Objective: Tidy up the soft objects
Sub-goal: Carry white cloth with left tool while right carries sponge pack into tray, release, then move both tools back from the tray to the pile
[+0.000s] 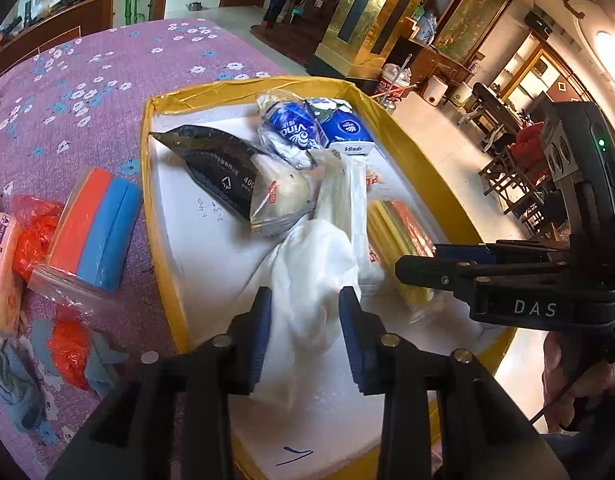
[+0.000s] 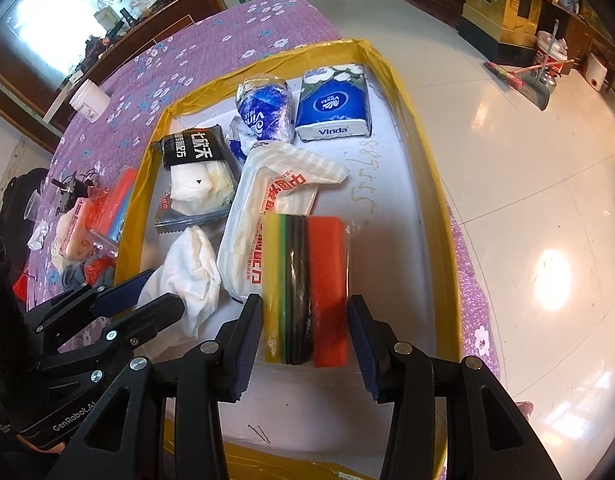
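1. The left wrist view looks forward and down along its 2 fingers (image 1: 269, 320) from the near edge of the tray (image 1: 159, 184), close above a white cloth (image 1: 315, 276).
2. It faces across the tray toward the far room; the purple cover (image 1: 87, 80) fills its left side and the right gripper (image 1: 419, 270) enters from the right.
3. The right wrist view looks forward and down from the same near edge, close over a sponge pack (image 2: 307, 284).
4. The left gripper (image 2: 147, 292) shows at its lower left, floor on the right.
5. Both views share the tray (image 2: 423, 168), the cloth (image 2: 187, 272), the tissue pack (image 1: 347, 130) (image 2: 333, 104) and the sponge pack (image 1: 399, 232).
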### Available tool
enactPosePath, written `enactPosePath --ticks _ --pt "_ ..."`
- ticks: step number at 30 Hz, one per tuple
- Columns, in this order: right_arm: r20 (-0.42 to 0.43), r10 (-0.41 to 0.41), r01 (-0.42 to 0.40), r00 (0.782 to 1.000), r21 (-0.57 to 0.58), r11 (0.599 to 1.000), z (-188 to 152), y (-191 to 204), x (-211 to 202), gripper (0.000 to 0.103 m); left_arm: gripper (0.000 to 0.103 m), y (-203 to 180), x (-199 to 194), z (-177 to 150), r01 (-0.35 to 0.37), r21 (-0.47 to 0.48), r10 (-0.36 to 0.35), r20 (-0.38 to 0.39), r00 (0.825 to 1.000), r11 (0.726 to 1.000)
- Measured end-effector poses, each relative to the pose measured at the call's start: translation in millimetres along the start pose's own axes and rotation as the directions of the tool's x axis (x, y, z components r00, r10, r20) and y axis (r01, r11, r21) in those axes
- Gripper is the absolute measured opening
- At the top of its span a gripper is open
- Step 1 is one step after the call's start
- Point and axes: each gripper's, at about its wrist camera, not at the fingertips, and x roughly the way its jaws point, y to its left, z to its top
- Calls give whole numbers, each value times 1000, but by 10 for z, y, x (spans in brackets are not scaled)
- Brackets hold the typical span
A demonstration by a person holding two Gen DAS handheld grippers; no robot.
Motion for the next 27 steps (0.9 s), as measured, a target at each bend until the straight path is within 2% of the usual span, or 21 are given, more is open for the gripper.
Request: enactPosePath --ticks 10,19,27 --pt "43 -13 11 999 31 999 -109 62 -169 48 45 -63 -189 -48 8 23 -8 23 1000 1000" --pt "67 1 -1 998 2 1000 -168 350 -231 48 46 33 -477 -155 3 18 -5 68 998 1000" --pt "76 30 -26 997 -63 998 -177 783 -197 48 47 333 -811 -303 -22 -44 27 115 993 999"
